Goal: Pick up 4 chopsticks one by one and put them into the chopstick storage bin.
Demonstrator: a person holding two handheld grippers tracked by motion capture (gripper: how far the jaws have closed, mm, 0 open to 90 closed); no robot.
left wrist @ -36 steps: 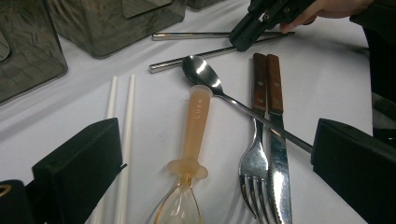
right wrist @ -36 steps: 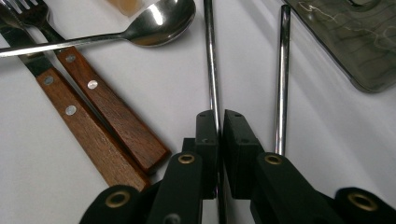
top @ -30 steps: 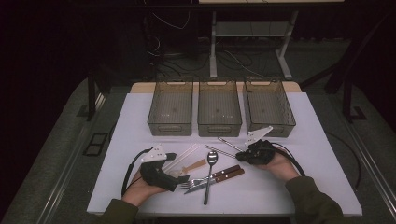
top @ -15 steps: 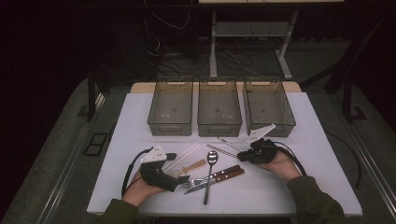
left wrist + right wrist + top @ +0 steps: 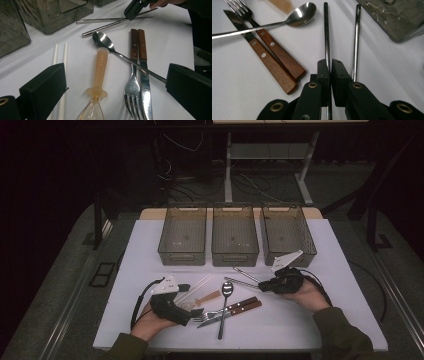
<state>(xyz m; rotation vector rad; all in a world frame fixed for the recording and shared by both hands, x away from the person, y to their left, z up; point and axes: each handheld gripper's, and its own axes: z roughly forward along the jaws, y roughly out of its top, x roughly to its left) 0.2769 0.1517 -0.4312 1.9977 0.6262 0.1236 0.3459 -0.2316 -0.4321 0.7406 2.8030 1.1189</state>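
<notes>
Right gripper view showed the right hand-held gripper [image 5: 328,65] clenched on one metal chopstick [image 5: 326,32], its pads pinching the rod near one end while the second metal chopstick [image 5: 356,42] lay free just beside it on the white surface [image 5: 242,95]. To do this step well, I judged the grip should stay firm and the lift go straight up, since a thin round rod held so near its end could swivel or slip; the free chopstick should not be nudged. High view placed that pair near the middle of the surface, just in front of the right-hand bin [image 5: 287,234] at the far edge, likely the closest drop. The right hand [image 5: 305,292] lay low, its forearm coming in from the near right corner, the gripper pointing toward the left edge. The left hand-held gripper [image 5: 115,87] rested near the near edge with jaws wide apart, grasping nothing, facing the amber spoon [image 5: 98,82], fork [image 5: 132,87] and knife [image 5: 145,82].
</notes>
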